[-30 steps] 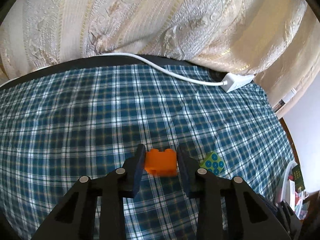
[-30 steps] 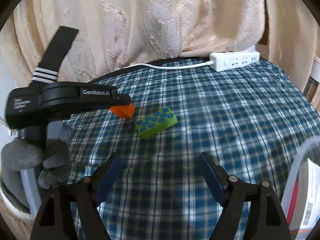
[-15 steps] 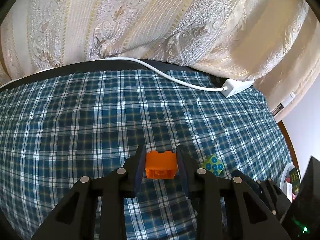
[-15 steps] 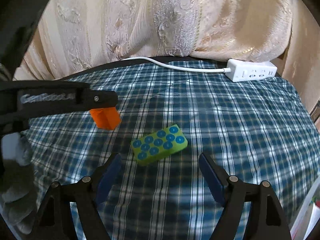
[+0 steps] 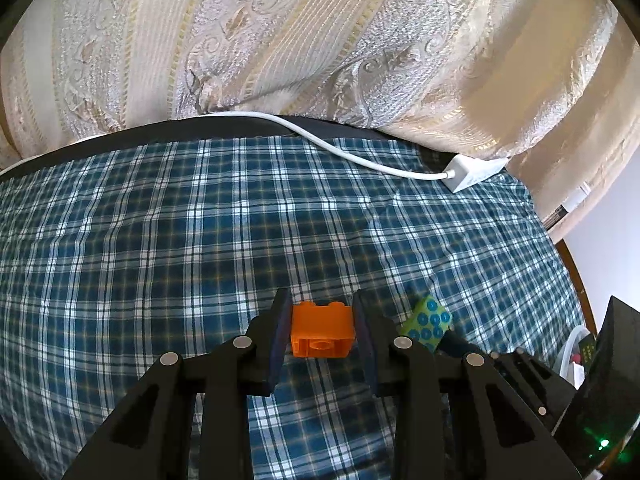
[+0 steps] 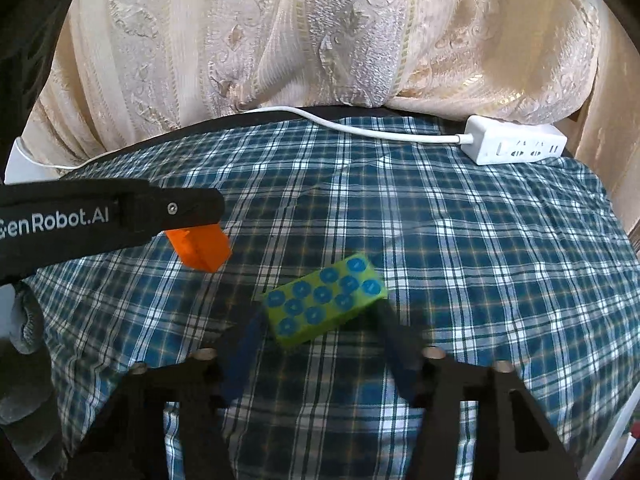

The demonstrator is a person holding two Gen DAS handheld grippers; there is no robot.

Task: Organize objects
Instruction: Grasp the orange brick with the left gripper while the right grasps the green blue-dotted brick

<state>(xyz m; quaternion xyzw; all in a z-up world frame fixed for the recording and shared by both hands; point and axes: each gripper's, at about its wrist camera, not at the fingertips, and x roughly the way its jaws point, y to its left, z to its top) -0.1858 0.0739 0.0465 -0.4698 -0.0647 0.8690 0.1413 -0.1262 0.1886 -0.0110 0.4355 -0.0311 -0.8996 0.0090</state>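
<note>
The left claw (image 5: 322, 330) is closed on a small orange brick (image 5: 322, 334), its two pads pressed against opposite sides, and in the right wrist view the brick (image 6: 200, 249) hangs clear of the blue checked cloth (image 6: 460, 248) covering the desk. The right claw (image 6: 320, 346) is wide open with nothing in it, its fingers set either side of a green brick with blue studs (image 6: 326, 300) that lies flat on the cloth, slightly askew to the fingers; the pads look not to touch it yet, though the blur makes that hard to tell. The likeliest trouble, I judge, comes from that skew: if the right claw closes as it stands, one pad may catch a corner first and spin or push the green brick rather than trap it, and the soft cloth could bunch under it. The orange brick is held only near its top, so a jolt might tip it out. A white power strip (image 6: 516, 146) and its cable (image 6: 360, 130) lie well away at the back edge
</note>
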